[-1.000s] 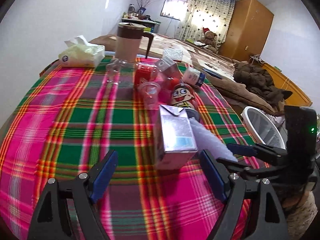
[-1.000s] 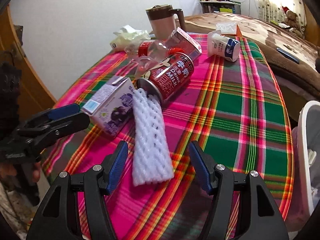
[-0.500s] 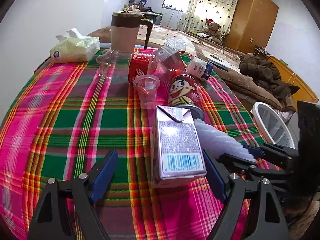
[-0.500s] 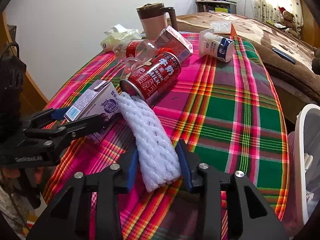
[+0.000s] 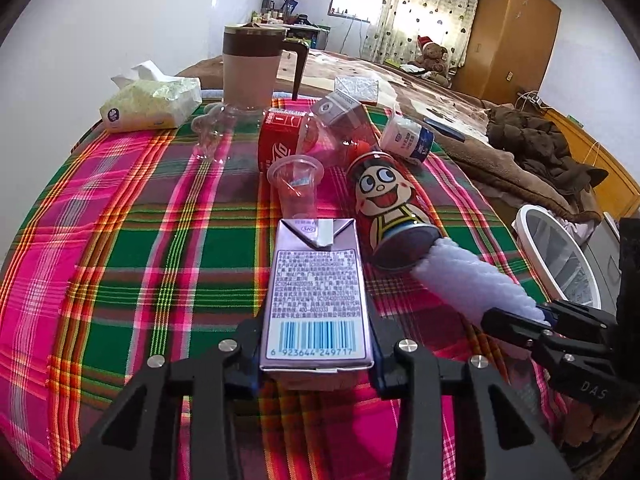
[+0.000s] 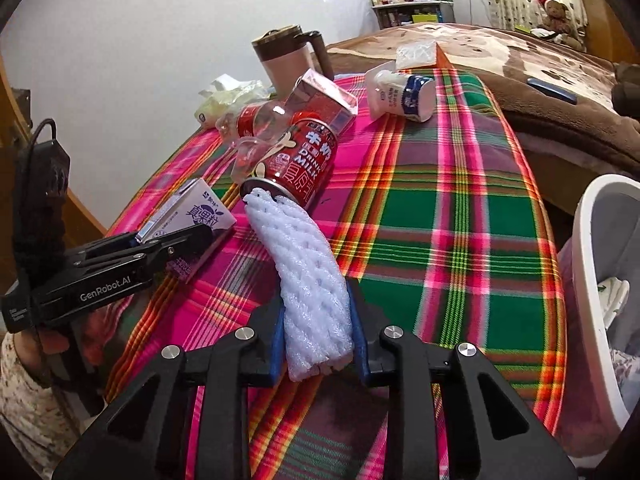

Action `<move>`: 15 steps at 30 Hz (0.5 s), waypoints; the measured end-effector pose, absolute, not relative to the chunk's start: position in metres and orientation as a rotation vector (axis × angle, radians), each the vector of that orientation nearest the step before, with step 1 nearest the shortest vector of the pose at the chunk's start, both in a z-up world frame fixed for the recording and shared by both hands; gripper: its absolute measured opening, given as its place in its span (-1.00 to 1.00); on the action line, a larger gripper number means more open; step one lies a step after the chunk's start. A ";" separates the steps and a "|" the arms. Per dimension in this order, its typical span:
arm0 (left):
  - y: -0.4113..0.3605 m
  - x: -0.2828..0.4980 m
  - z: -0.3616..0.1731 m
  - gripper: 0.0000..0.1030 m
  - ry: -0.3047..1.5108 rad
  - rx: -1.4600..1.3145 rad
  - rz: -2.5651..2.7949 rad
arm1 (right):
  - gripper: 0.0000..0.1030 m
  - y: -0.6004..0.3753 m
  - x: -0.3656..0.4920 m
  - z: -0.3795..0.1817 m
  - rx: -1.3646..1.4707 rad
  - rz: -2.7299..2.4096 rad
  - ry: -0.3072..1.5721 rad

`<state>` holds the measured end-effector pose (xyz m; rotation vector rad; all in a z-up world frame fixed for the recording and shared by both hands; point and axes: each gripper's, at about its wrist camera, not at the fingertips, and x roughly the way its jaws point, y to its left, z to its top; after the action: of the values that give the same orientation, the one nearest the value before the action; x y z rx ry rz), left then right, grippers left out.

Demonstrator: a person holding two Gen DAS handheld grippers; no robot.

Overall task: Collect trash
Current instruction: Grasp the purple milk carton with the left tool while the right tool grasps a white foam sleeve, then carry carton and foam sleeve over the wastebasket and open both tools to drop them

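Note:
A purple drink carton (image 5: 316, 280) lies on the plaid tablecloth (image 5: 120, 240), barcode end toward me. My left gripper (image 5: 316, 356) is closing, its blue pads pressed against the carton's two sides. A white foam fruit net (image 6: 304, 264) lies beside it, its far end touching the base of a red milk can (image 6: 300, 160) on its side. My right gripper (image 6: 318, 340) is closing too, and it squeezes the net's near end. The right wrist view shows the left gripper (image 6: 176, 244) on the carton (image 6: 200, 212) at the left.
Further back lie a clear plastic cup (image 5: 296, 184), a red cola can (image 5: 280, 140), a second carton (image 5: 340, 108), a white yoghurt cup (image 5: 408, 140), a tissue pack (image 5: 152, 100) and a brown mug (image 5: 252, 68). A white bin (image 6: 600, 280) stands off the table's right edge. A bed is behind.
Both grippers went from wide open to closed: the left around the purple carton after moving forward over it, the right around the near end of the foam net.

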<state>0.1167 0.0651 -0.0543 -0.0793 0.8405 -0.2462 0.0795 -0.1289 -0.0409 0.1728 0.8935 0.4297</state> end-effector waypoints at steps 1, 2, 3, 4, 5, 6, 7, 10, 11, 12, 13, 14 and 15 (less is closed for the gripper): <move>0.065 0.117 -0.053 -0.22 0.838 -0.079 -0.246 | -0.46 -0.130 0.079 -0.040 0.176 0.432 0.892; 0.064 0.116 -0.052 -0.22 0.836 -0.077 -0.246 | -0.46 -0.131 0.078 -0.039 0.181 0.432 0.888; 0.064 0.115 -0.051 -0.22 0.832 -0.077 -0.244 | -0.46 -0.132 0.077 -0.038 0.186 0.437 0.885; 0.064 0.114 -0.049 -0.22 0.826 -0.074 -0.244 | -0.46 -0.134 0.076 -0.038 0.190 0.442 0.883; 0.063 0.113 -0.047 -0.22 0.819 -0.068 -0.242 | -0.46 -0.135 0.075 -0.037 0.197 0.446 0.880; 0.062 0.112 -0.045 -0.22 0.813 -0.065 -0.241 | -0.46 -0.137 0.073 -0.035 0.207 0.448 0.872; 0.061 0.111 -0.043 -0.22 0.808 -0.065 -0.245 | -0.46 -0.139 0.072 -0.033 0.210 0.449 0.867; 0.058 0.107 -0.036 -0.22 0.789 -0.063 -0.252 | -0.46 -0.146 0.068 -0.027 0.219 0.438 0.843; 0.058 0.106 -0.034 -0.22 0.784 -0.063 -0.256 | -0.46 -0.149 0.067 -0.024 0.224 0.431 0.833; 0.057 0.105 -0.031 -0.22 0.776 -0.066 -0.258 | -0.46 -0.151 0.066 -0.022 0.227 0.424 0.826; 0.056 0.105 -0.029 -0.22 0.769 -0.066 -0.260 | -0.46 -0.154 0.065 -0.020 0.230 0.415 0.817; 0.053 0.105 -0.026 -0.22 0.761 -0.059 -0.264 | -0.46 -0.158 0.064 -0.017 0.235 0.404 0.806; 0.052 0.104 -0.023 -0.22 0.754 -0.056 -0.266 | -0.46 -0.161 0.063 -0.016 0.237 0.398 0.800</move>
<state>0.1041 0.0517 -0.0230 -0.0560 0.7539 -0.2660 0.0628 -0.1607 -0.0159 0.2368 0.8004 0.3976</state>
